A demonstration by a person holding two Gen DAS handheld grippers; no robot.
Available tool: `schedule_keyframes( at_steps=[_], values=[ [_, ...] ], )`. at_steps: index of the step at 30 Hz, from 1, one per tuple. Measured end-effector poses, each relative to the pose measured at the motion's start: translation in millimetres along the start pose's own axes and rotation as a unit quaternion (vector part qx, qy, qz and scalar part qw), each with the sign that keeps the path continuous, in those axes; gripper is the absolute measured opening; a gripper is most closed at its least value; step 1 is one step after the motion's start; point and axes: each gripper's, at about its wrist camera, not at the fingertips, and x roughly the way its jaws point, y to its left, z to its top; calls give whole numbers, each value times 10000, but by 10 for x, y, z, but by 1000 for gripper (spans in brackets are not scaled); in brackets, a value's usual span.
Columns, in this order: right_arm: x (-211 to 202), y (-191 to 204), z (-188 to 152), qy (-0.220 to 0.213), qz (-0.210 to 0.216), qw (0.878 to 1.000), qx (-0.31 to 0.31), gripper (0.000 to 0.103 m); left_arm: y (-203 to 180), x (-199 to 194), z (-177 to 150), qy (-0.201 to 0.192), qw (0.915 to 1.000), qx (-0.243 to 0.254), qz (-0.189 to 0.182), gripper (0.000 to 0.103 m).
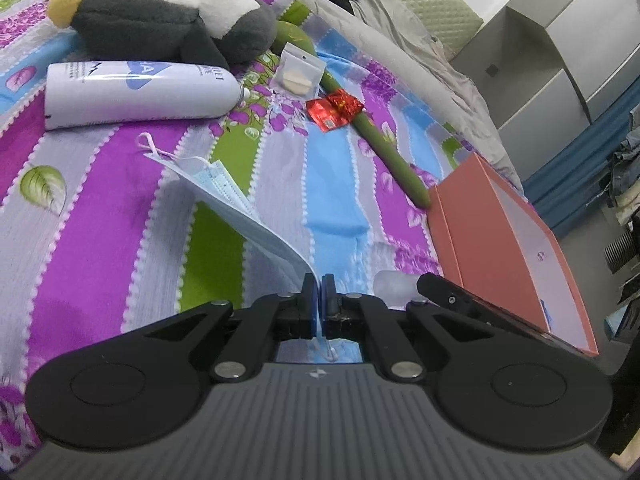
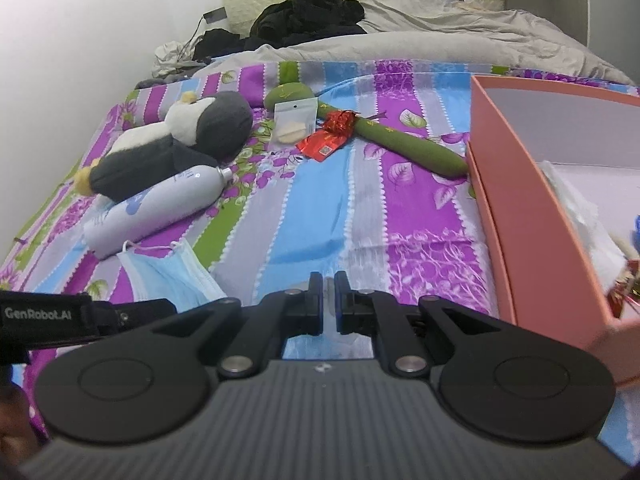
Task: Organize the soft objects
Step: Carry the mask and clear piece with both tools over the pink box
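Observation:
My left gripper (image 1: 319,282) is shut on a light blue face mask (image 1: 236,200) and holds it up over the striped bedspread (image 1: 100,208); the mask also shows in the right wrist view (image 2: 172,276). My right gripper (image 2: 328,280) is shut and looks empty, low over the bed beside the pink box (image 2: 520,216). A grey and white plush penguin (image 1: 160,12) (image 2: 180,140) lies at the far left. A long green plush (image 1: 380,140) (image 2: 400,140) with a red ribbon lies in the middle.
A white spray bottle (image 1: 136,92) (image 2: 160,204) lies by the penguin. A small clear bag with a puff (image 1: 298,72) and a red packet (image 1: 326,114) lie near the green plush. The pink box (image 1: 500,232) holds white soft items (image 2: 584,220). A grey quilt (image 2: 440,36) covers the bed's far end.

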Motion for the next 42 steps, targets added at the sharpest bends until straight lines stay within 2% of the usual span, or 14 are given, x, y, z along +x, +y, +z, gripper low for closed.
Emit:
schedule_keyframes(
  at_steps=[8, 21, 25, 30, 37, 42],
  values=[
    [-309, 2, 62, -133, -80, 9999, 36, 9, -309, -157, -35, 16, 9996, 275, -97, 2],
    [-912, -244, 487, -520, -141, 9984, 145, 9, -1116, -438, 155, -123, 9966, 707, -397, 2],
    [-1101, -316, 665, -689, -142, 9975, 94, 9, -1453, -502, 250, -19, 9935, 1048, -442, 2],
    [-1335, -436, 852, -905, -136, 9957, 148, 9, -1872, -589, 339, -146, 9887, 1452, -328, 2],
    [-1509, -705, 1061, -1105, -277, 9933, 185, 9, -2337, -520, 474, -116, 9837, 1708, -551, 3],
    [-1524, -1004, 1113, -1197, -498, 9906, 425, 9, -2663, -314, 529, -48, 9783, 1959, -674, 3]
  ],
)
